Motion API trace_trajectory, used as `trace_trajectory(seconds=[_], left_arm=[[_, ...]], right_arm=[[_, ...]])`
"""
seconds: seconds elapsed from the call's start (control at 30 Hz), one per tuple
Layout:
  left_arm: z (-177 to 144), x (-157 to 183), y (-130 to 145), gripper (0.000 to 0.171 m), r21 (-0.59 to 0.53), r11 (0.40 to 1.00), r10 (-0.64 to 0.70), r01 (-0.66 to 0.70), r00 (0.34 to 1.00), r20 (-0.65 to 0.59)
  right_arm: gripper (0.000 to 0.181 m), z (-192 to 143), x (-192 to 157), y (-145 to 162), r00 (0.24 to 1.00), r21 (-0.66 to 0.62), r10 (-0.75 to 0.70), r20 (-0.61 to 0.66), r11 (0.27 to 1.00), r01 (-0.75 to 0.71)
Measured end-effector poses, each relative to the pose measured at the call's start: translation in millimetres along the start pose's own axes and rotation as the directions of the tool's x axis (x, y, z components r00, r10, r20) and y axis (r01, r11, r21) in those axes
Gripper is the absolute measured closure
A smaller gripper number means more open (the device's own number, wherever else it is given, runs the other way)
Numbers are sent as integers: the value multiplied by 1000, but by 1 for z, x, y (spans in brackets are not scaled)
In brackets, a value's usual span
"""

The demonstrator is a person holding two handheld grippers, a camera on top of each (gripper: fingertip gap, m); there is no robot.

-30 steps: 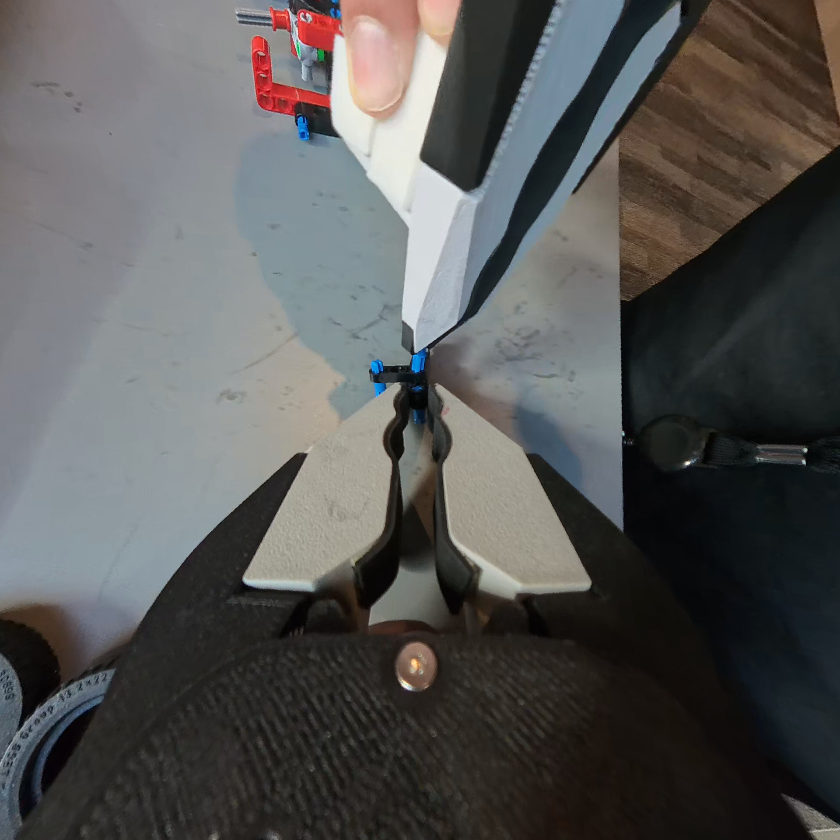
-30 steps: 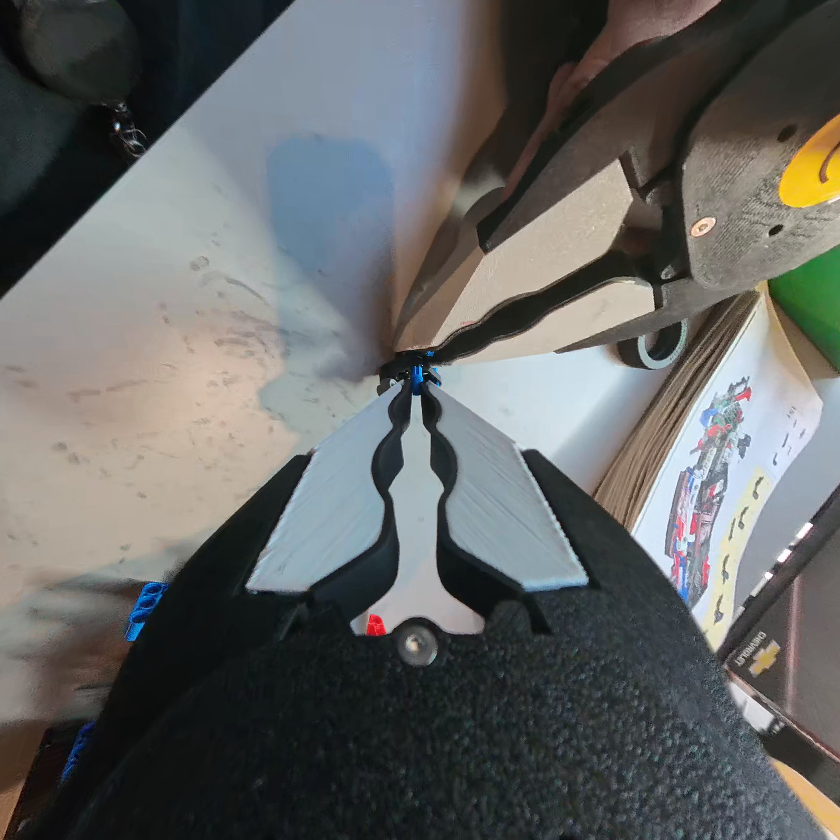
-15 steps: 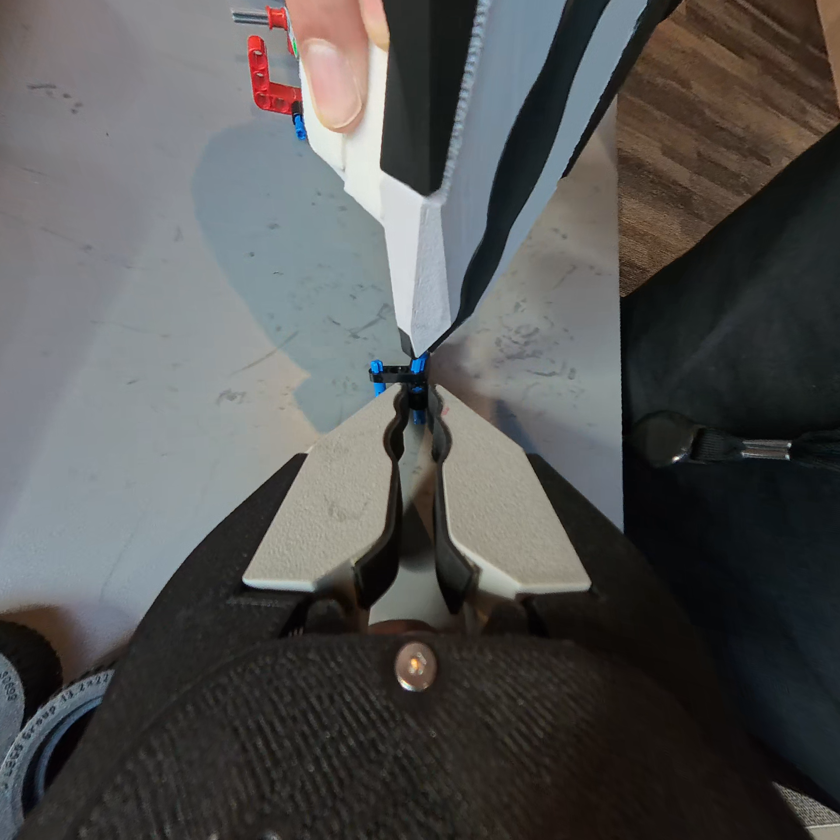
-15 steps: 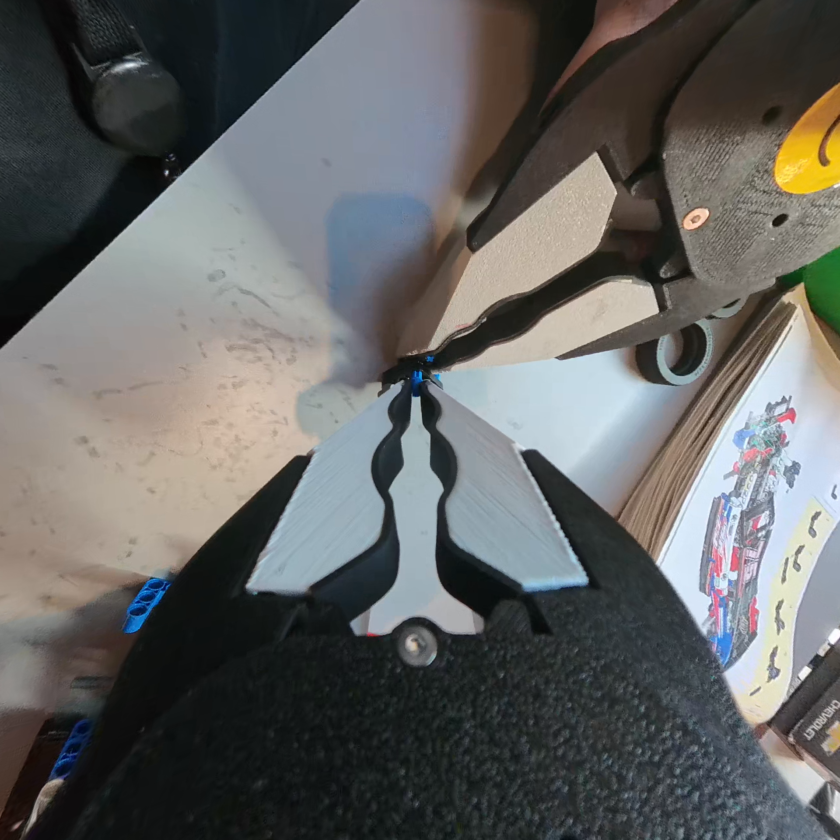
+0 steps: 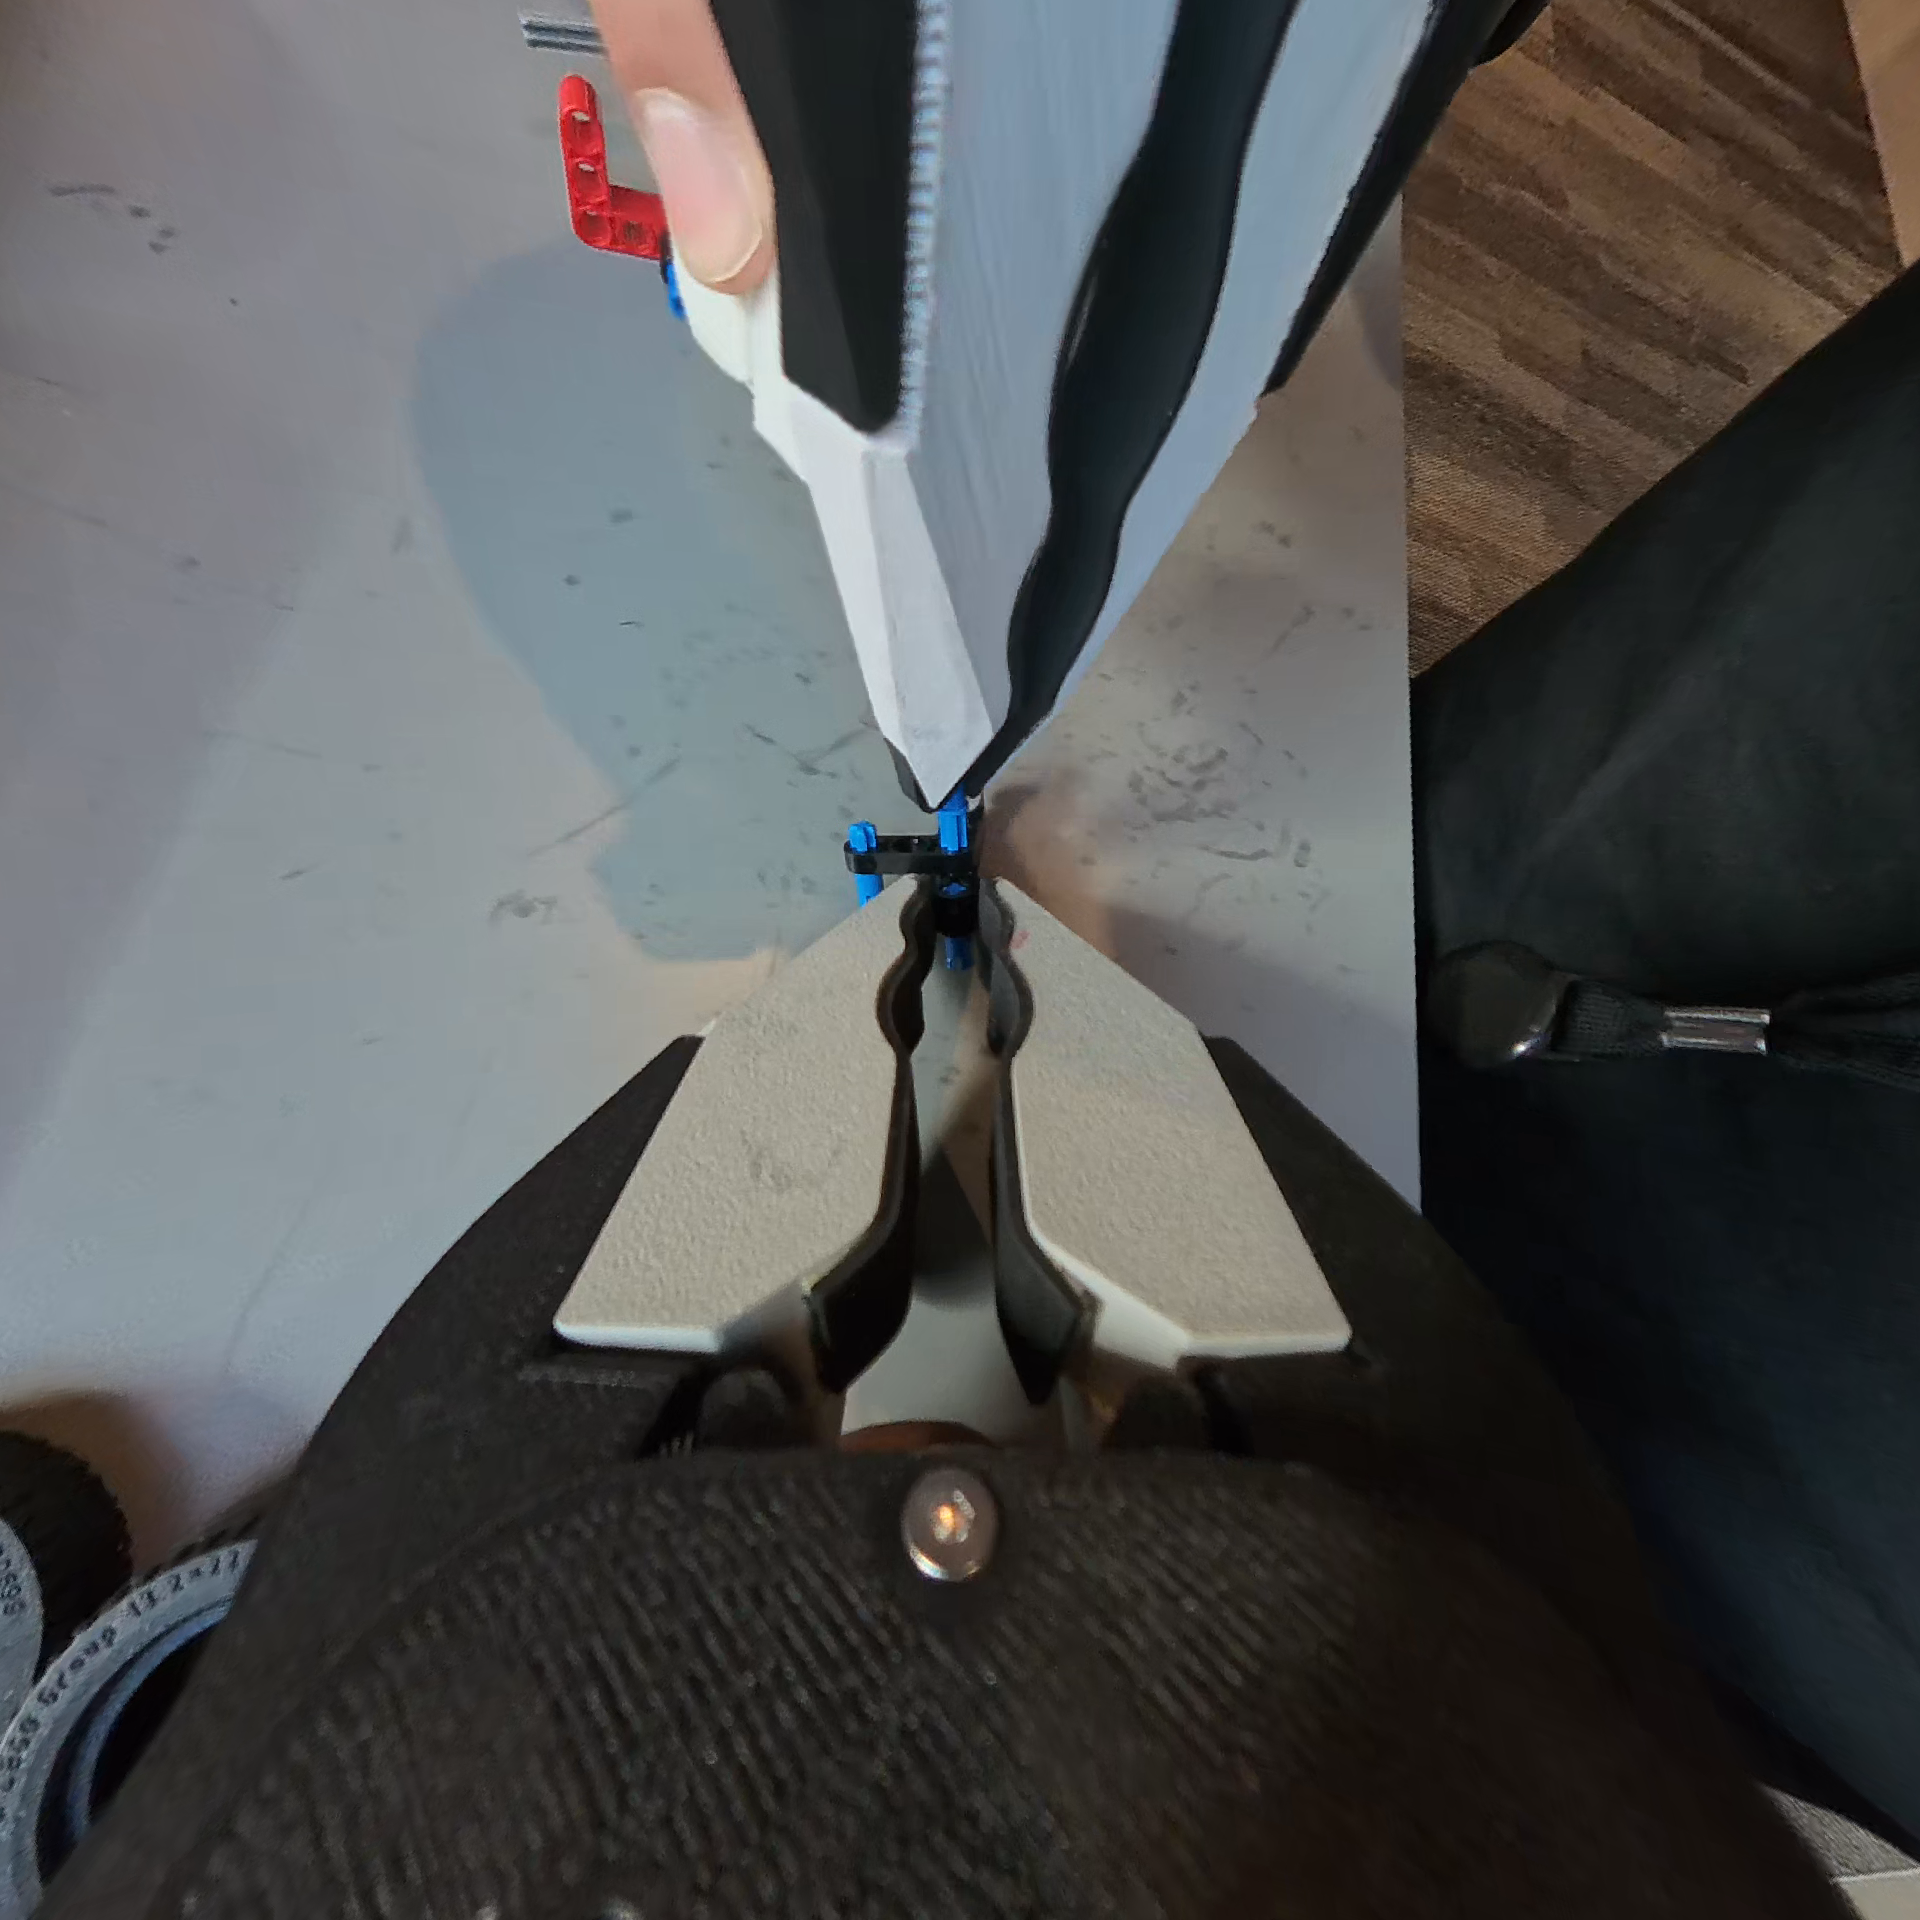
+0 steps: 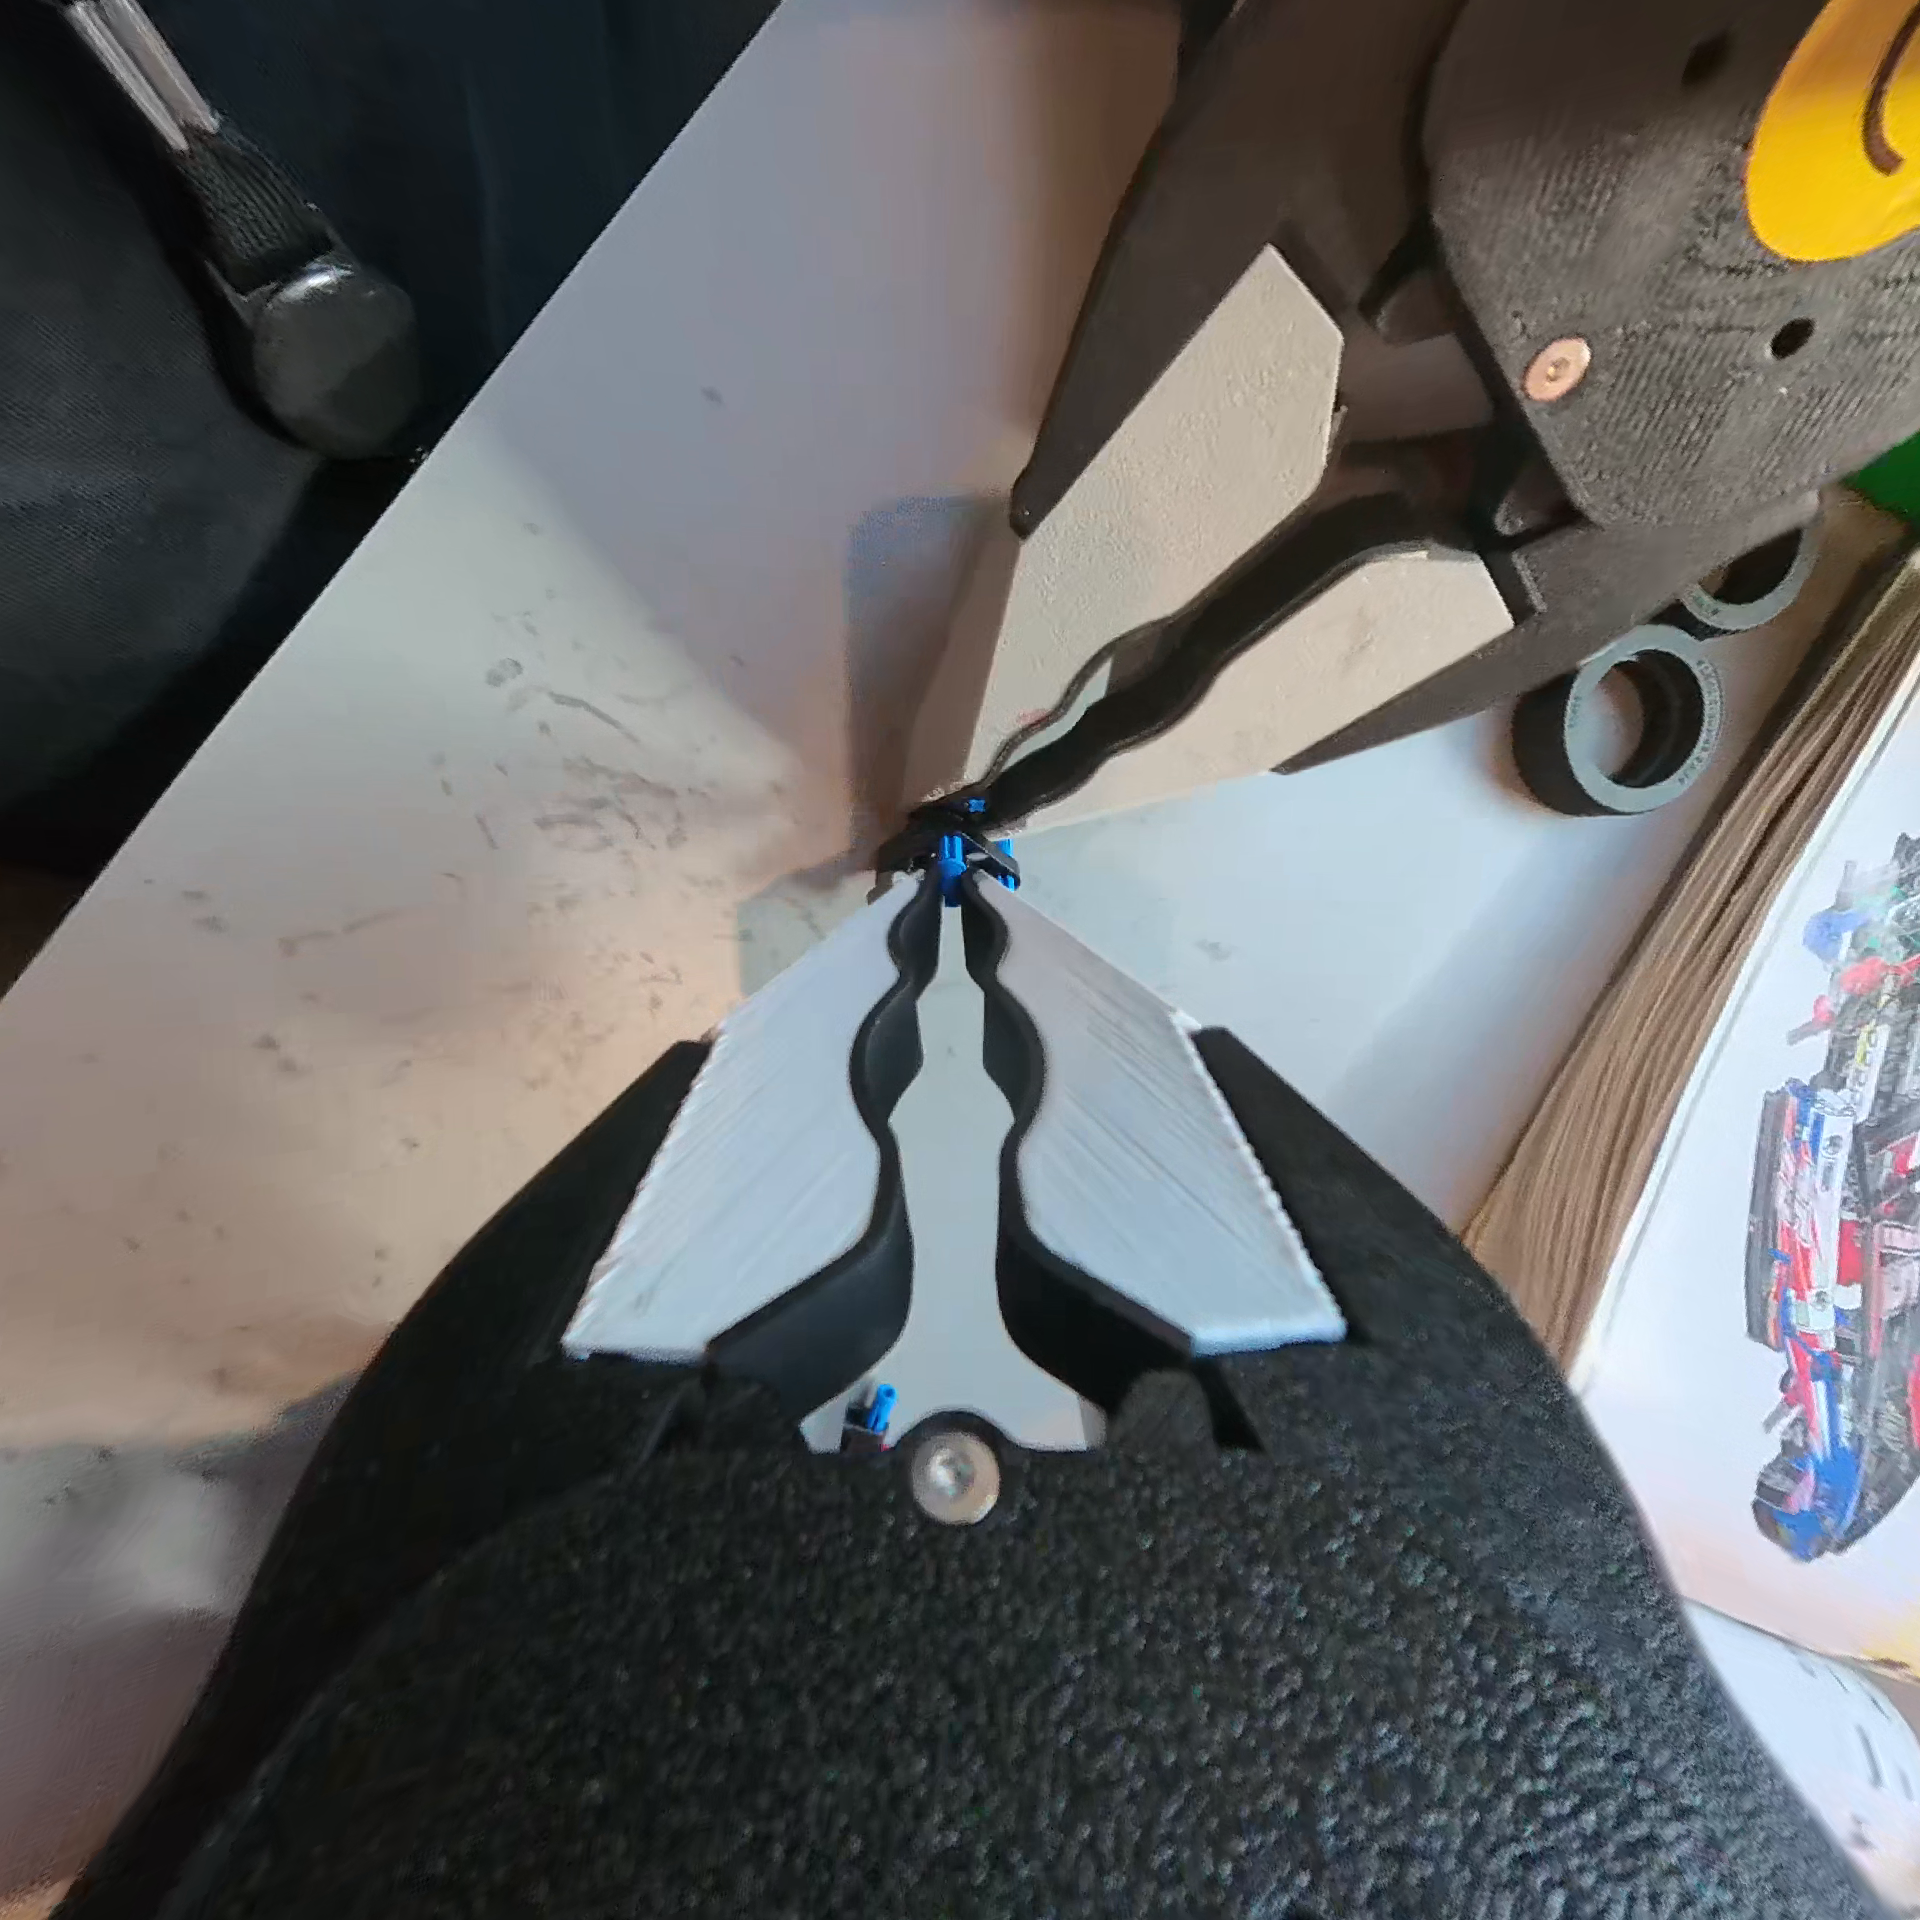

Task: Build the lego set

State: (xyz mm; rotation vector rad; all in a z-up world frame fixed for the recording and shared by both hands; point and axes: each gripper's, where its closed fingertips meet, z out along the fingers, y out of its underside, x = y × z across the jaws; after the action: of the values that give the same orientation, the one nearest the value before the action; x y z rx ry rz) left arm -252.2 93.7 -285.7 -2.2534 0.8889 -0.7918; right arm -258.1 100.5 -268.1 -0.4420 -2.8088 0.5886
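Observation:
A small black lego beam with blue pins (image 5: 909, 850) is held above the grey table (image 5: 312, 623). My left gripper (image 5: 951, 914) is shut on the black part at its near end. My right gripper (image 5: 951, 800) comes down from above and is shut on a blue pin at the beam's right end. In the right wrist view my right gripper (image 6: 951, 883) pinches the blue pin (image 6: 948, 868), and the left gripper (image 6: 971, 800) meets it tip to tip from the upper right.
A partly built red lego assembly (image 5: 603, 177) lies at the far side of the table, behind a thumb (image 5: 696, 177). Black tyres (image 5: 62, 1662) lie at the near left; in the right wrist view a tyre (image 6: 1621, 727) lies beside the instruction booklet (image 6: 1766, 1195). The table edge (image 5: 1408, 727) runs on the right. My two grippers' fingertips are within a few centimetres of each other.
The right gripper has swung about the joined piece, standing steeper in the left wrist view. The piece and the left gripper have stayed in place. Both grips have held.

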Motion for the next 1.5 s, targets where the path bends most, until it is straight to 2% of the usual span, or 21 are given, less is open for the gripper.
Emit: trace_trajectory(seconds=[0.13, 0.47, 0.67, 0.97, 1.13, 1.27, 1.3, 1.4, 1.5], left_arm=[[0, 0, 0, 167, -1, 1000, -1, 1, 1000, -1], [0, 0, 1, 167, 1, 1000, 9, -9, 1000, 11], [0, 2, 2, 167, -3, 1000, 9, -9, 1000, -3], [0, -2, 0, 166, 11, 1000, -16, 15, 1000, 13], [1, -1, 0, 166, 10, 1000, -17, 17, 1000, 3], [1, 0, 0, 166, 11, 1000, -11, 11, 1000, 2], [1, 1, 0, 166, 10, 1000, 0, 0, 1000, 11], [3, 0, -1, 166, 15, 1000, 9, -9, 999, 45], [3, 0, -1, 163, 17, 1000, 5, -6, 998, 67]], right_arm=[[179, 0, 0, 0, 996, -12, -75, -40, 997, 75], [179, 1, 0, 0, 998, -5, -41, -37, 999, 41], [179, 7, 0, 5, 998, -48, -45, -44, 998, 43], [179, 0, 1, 4, 998, -80, 42, -50, 996, -46], [178, 0, 0, 5, 997, -153, -32, -71, 988, 21], [178, -4, 4, 23, 987, -181, 149, -52, 971, -157], [178, -5, 2, 23, 976, -150, 213, -36, 965, -216], [178, -8, -5, 17, 889, -58, 454, 65, 891, -450], [178, -10, -4, 20, 802, -25, 590, 96, 807, -591]])
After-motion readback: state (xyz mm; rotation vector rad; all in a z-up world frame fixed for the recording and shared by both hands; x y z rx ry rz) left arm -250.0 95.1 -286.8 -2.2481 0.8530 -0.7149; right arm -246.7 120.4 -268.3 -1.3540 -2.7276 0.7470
